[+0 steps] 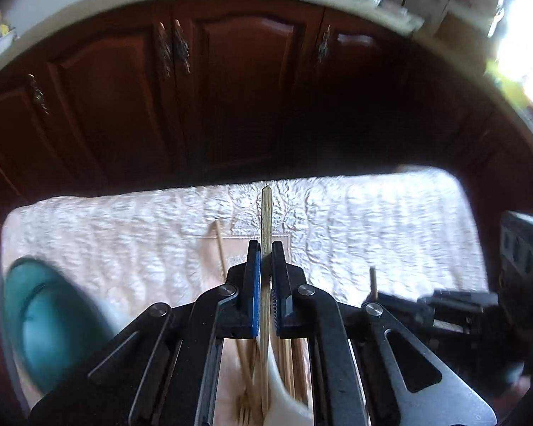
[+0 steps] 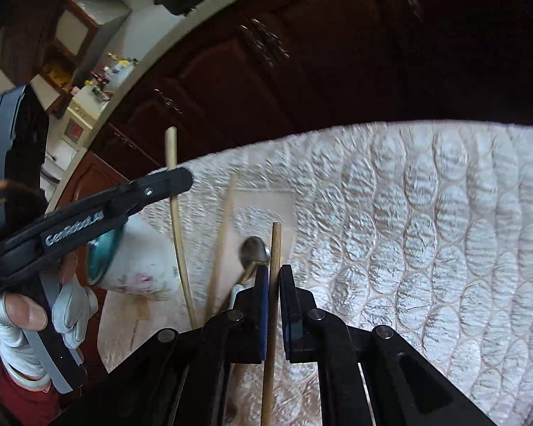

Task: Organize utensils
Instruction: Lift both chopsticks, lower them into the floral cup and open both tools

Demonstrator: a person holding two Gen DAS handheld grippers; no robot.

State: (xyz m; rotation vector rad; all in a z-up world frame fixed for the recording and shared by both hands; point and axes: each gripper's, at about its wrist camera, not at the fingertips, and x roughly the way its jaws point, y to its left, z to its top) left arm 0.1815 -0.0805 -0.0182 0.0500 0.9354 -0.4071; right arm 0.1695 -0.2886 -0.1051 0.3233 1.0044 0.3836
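Note:
In the left wrist view my left gripper [image 1: 265,252] is shut on a thin wooden chopstick [image 1: 266,213] that points up over the white quilted cloth [image 1: 373,213]. The right wrist view shows that gripper [image 2: 181,179] from the side, clamped on the pale chopstick [image 2: 177,223]. My right gripper [image 2: 274,273] is shut on a second, rounder wooden chopstick [image 2: 275,245]. A floral white cup with a teal inside [image 2: 138,269] lies tilted at the left; it is a teal blur [image 1: 42,323] in the left wrist view. A metal spoon [image 2: 254,250] and another chopstick [image 2: 224,238] lie on the cloth.
Dark wooden cabinet doors [image 1: 231,88] stand beyond the table's far edge. Below the left gripper lie several wooden sticks and a white spoon handle [image 1: 284,394]. A gloved hand [image 2: 14,319] holds the left gripper. The right gripper [image 1: 444,305] shows at the right.

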